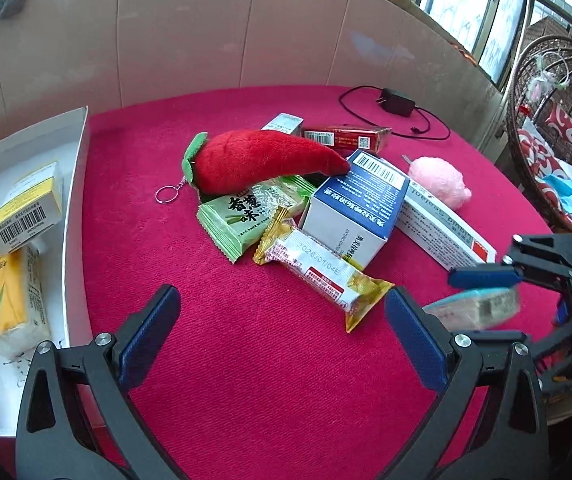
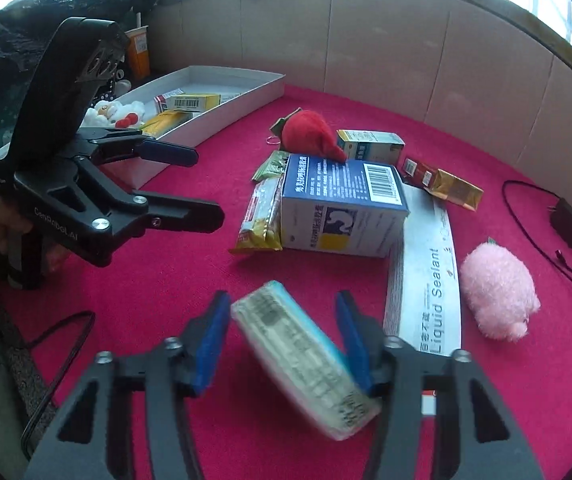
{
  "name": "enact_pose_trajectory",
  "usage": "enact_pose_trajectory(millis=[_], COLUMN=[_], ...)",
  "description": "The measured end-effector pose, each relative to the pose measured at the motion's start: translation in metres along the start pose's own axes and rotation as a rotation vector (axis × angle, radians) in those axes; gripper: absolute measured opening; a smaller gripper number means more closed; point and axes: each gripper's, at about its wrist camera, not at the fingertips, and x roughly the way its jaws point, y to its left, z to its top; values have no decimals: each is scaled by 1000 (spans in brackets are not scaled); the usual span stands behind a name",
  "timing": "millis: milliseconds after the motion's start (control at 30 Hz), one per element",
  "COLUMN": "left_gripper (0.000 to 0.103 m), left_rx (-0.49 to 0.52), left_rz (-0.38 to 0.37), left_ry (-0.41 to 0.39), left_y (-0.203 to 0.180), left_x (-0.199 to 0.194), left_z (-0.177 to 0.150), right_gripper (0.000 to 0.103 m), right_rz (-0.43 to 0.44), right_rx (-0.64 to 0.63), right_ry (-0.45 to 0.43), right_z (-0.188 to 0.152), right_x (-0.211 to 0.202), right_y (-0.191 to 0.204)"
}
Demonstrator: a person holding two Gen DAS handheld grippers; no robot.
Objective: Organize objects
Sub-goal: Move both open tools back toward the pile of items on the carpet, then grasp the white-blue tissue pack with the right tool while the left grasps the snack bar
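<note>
Nearest you, your right gripper (image 2: 281, 344) has a blurred, pale, blue-edged tissue-like packet (image 2: 306, 360) between its jaws; whether the pads press it, I cannot tell. Your left gripper (image 1: 281, 336) hangs spread and empty above the crimson felt table (image 1: 245, 380). Beyond, the pile awaits: yellow snack bar (image 1: 318, 276), blue-and-white carton (image 1: 358, 208), red plush chilli (image 1: 261, 160). The white cardboard tray (image 2: 213, 124) at the far left holds only a few boxes and a white plush, so I judge most sorting remains.
</note>
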Motion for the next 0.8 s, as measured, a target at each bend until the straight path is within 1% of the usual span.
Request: enact_pose_trajectory(millis=[100, 133, 233, 267, 400, 533, 600, 667, 733, 800], left_gripper=[102, 102, 102, 102, 102, 102, 101, 94, 75, 63], left_rx=[-17, -11, 13, 6, -69, -76, -68, -51, -28, -7], left_rz=[-2, 9, 96, 120, 147, 193, 207, 221, 230, 213], left_ry=[24, 26, 32, 38, 81, 61, 56, 54, 47, 43], left_y=[-5, -9, -17, -17, -8, 3, 7, 7, 5, 1], left_x=[8, 11, 22, 27, 42, 33, 27, 23, 22, 20], left_z=[7, 9, 15, 17, 17, 5, -1, -5, -5, -5], right_gripper=[41, 41, 42, 42, 42, 42, 42, 42, 42, 42], right_rz=[-20, -21, -26, -25, -12, -36, -33, -22, -20, -28], right_rx=[34, 49, 112, 140, 252, 277, 289, 308, 320, 321], right_ry=[-20, -27, -68, -83, -131, -144, -151, -160, -163, -162], right_z=[-9, -11, -17, -18, -22, -22, -24, -25, -26, -25], right_x=[-11, -14, -17, -17, -13, -10, -12, -13, -13, -13], right_y=[7, 9, 8, 5, -8, -6, -8, -11, -12, -11])
